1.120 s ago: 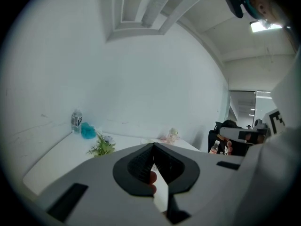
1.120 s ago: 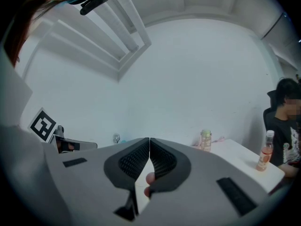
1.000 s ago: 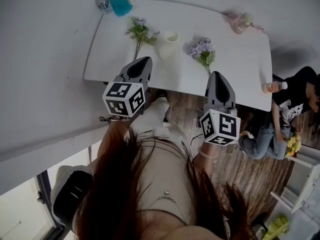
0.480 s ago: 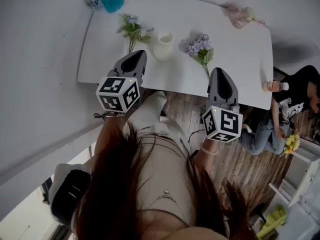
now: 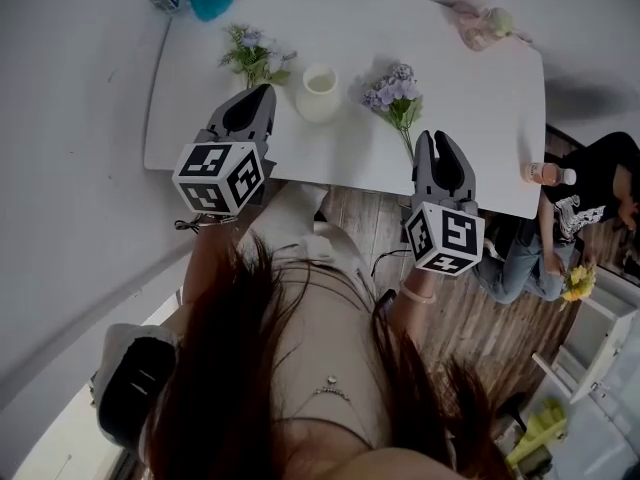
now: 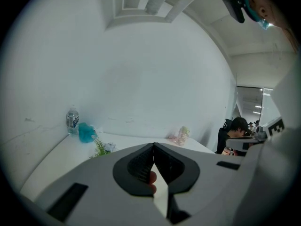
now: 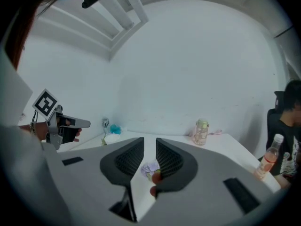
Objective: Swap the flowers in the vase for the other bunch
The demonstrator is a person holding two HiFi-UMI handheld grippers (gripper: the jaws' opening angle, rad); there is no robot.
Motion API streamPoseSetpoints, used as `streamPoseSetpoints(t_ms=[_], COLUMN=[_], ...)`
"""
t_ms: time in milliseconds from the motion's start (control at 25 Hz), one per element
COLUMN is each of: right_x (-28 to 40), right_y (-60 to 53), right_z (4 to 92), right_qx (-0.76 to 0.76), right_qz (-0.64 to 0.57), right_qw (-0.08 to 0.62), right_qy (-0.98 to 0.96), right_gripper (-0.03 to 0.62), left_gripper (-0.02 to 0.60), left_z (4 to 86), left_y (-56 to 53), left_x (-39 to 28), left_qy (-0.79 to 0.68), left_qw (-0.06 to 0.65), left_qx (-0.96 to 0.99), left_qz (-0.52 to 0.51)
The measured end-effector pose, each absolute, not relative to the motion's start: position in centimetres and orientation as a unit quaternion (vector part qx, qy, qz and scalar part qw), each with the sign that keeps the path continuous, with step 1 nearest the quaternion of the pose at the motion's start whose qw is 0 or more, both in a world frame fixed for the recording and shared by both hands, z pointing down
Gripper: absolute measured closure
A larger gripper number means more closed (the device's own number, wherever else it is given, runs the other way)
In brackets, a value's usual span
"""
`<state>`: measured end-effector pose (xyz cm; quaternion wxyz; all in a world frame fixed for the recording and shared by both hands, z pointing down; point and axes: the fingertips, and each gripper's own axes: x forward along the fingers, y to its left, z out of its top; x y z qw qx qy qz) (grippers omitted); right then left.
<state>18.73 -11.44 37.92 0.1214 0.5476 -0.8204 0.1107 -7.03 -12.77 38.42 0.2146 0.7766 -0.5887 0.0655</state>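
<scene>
Table (image 5: 480, 93) spreads white below me, my left gripper (image 5: 262, 90) closed on nothing, my right gripper (image 5: 440, 138) just opening a crack around nothing, and the vase (image 5: 318, 80) stands between the green bunch (image 5: 250, 56) and the purple bunch (image 5: 395, 93) lying beside it.

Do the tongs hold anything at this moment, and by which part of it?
Nothing is held. The left tongs are shut and empty. The right tongs have just been opening, with nothing between them; the purple flowers lie on the table.
</scene>
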Motion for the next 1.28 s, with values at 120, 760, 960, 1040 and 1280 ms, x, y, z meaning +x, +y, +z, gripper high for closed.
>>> streamPoseSetpoints(t_ms=[120, 760, 960, 1040, 1280], right_x=[18.8, 18.0, 17.8, 17.4, 17.4], right_y=[-12.5, -16.2, -17.3, -17.8, -18.4], right_z=[39.3, 45.8, 47.5, 48.2, 50.1], right_qx=[0.544, 0.529, 0.524, 0.520, 0.507], right_qz=[0.118, 0.166, 0.174, 0.177, 0.202], right_qw=[0.143, 0.234, 0.261, 0.273, 0.303], right_qy=[-0.818, -0.799, -0.792, -0.790, -0.781], right_gripper=[0.494, 0.451, 0.439, 0.434, 0.408], left_gripper=[0.577, 0.577, 0.577, 0.577, 0.577], left_z=[38.5, 41.6, 42.4, 42.9, 43.5], left_y=[-14.1, -19.6, -21.3, -22.0, -22.8], left_x=[-7.5, -9.1, -9.5, -9.7, -9.7], left_qy=[-0.591, -0.579, -0.573, -0.569, -0.562], left_qw=[0.216, 0.248, 0.255, 0.259, 0.271], left_qx=[0.774, 0.772, 0.774, 0.775, 0.776], left_qz=[0.067, 0.082, 0.086, 0.087, 0.090])
